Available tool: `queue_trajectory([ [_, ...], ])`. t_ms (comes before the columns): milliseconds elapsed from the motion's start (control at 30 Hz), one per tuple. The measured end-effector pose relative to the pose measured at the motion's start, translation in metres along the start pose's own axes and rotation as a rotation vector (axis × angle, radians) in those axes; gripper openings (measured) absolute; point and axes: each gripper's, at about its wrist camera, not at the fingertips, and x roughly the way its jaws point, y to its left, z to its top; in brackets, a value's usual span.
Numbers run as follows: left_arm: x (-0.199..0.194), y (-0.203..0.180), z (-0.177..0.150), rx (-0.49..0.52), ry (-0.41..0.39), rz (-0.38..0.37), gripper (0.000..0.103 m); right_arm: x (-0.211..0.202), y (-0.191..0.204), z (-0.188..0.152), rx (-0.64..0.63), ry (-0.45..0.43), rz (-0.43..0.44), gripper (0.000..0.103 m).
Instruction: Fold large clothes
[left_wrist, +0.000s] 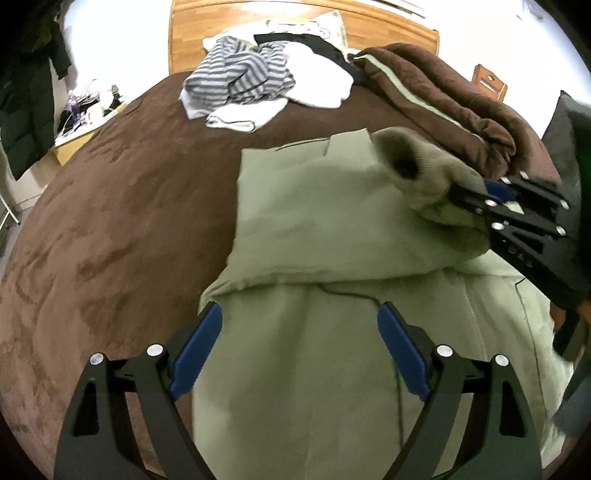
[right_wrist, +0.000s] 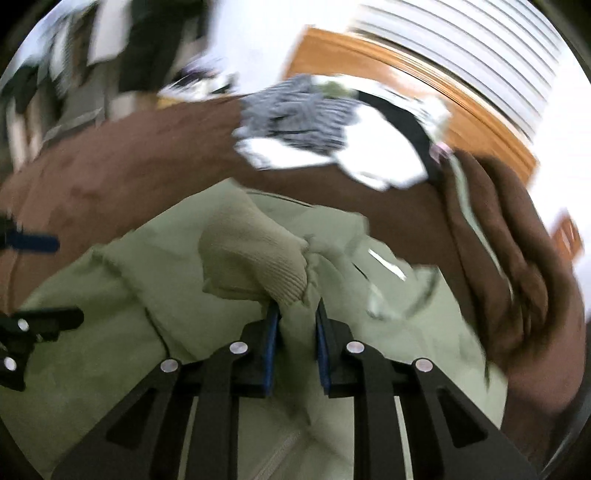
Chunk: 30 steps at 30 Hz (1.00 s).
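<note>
Cuff (right_wrist: 255, 254) of green jacket (left_wrist: 314, 229) pinched in right tongs (right_wrist: 295, 314); left tongs (left_wrist: 299, 325) spread wide above it.

The jacket (left_wrist: 295, 206) is matt pale-green cloth with a ribbed knit cuff (right_wrist: 255, 254). The bedspread (left_wrist: 110, 221) looks like brown, suede-like napped fabric. The headboard (left_wrist: 184, 29) is glossy wood, and both grippers are matt black plastic with blue pads (left_wrist: 197, 356).

No text, label, brand, number or sign can be read in either view. The white pillow (left_wrist: 325, 27) at the headboard carries a dark printed outline, but it forms no legible letters.
</note>
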Motion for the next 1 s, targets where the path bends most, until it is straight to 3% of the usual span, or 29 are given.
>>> queue_trajectory([
  [100, 0.006, -0.014, 0.009, 0.033, -0.005, -0.006, 0.086, -0.009, -0.026, -0.020, 0.167, 0.004, -0.038, 0.019],
  [200, 0.016, -0.027, 0.017, 0.052, -0.007, -0.021, 0.086, -0.011, -0.057, -0.049, 0.386, 0.048, -0.023, 0.023],
  [400, 0.037, -0.047, 0.025, 0.050, 0.012, -0.057, 0.086, -0.006, -0.091, -0.098, 0.675, 0.102, 0.027, 0.030],
  [500, 0.047, -0.054, 0.023, 0.057, 0.026, -0.049, 0.086, -0.001, -0.106, -0.117, 0.764, 0.145, 0.009, 0.041],
  [533, 0.049, -0.056, 0.022, 0.057, 0.032, -0.050, 0.086, -0.002, -0.114, -0.126, 0.802, 0.155, -0.016, 0.054],
  [667, 0.063, -0.060, 0.016, 0.064, 0.067, -0.041, 0.086, -0.005, -0.135, -0.145, 0.846, 0.167, -0.044, 0.058],
  [833, 0.067, -0.061, 0.011, 0.071, 0.078, -0.034, 0.086, -0.017, -0.138, -0.141, 0.738, 0.177, -0.070, 0.058],
  [933, 0.057, -0.064, 0.017, 0.068, 0.046, -0.050, 0.086, -0.038, -0.141, -0.127, 0.697, 0.119, -0.081, 0.058],
  [1000, 0.056, -0.069, 0.024, 0.082, 0.037, -0.056, 0.087, -0.041, -0.140, -0.117, 0.666, 0.103, -0.064, 0.045],
])
